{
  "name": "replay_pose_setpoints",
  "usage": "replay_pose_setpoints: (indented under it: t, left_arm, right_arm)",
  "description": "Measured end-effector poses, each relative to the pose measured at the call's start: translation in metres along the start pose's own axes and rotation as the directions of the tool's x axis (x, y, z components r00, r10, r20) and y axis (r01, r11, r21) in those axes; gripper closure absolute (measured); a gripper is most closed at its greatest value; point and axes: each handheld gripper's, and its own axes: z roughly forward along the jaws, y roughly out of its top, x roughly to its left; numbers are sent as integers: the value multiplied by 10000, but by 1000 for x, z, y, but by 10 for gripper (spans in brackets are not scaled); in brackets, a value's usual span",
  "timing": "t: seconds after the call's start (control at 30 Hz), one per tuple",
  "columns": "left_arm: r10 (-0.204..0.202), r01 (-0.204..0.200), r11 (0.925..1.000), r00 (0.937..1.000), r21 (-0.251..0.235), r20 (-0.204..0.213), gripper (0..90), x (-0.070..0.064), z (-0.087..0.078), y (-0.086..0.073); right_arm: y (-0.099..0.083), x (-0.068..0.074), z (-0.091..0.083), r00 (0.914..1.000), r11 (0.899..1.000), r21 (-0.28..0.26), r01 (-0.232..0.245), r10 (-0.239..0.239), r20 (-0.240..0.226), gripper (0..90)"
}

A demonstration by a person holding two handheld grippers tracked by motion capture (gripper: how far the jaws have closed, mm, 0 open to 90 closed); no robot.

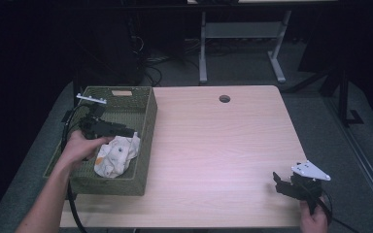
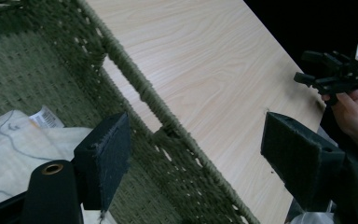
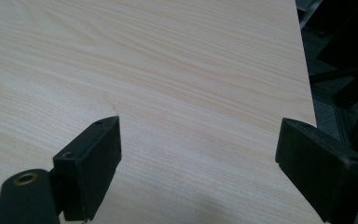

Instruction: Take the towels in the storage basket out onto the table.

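The bare pale wooden bench lies open; the woven olive-green basket's wall blocks its left edge.

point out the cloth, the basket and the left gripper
cloth (image 1: 116, 156), high view, middle of the white bundle
basket (image 1: 150, 116), high view, right-hand rim
left gripper (image 1: 132, 132), high view, tips of its jaws over the cloth
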Motion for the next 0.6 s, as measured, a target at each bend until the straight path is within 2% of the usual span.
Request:
replay_pose_setpoints:
  t: [0.2, 0.27, 0.4, 0.6]
  left_arm:
    - [-174, 175, 9998, 9997, 61, -145, 238, 9, 0, -5]
    - [-340, 343, 9993, 9991, 115, -246, 239, 14, 0, -7]
    - [-390, 401, 9989, 9982, 239, -462, 245, 19, 1, -8]
    - [-650, 692, 9967, 9935, 422, -931, 245, 28, 5, -11]
  right_arm:
    - [0, 0, 0, 10000, 10000, 1, 0, 0, -12, 139]
    - [0, 0, 0, 10000, 10000, 22, 18, -18, -17, 139]
    - [0, 0, 0, 10000, 10000, 18, 11, -11, -17, 139]
    - [0, 0, 0, 10000, 10000, 2, 19, -19, -44, 139]
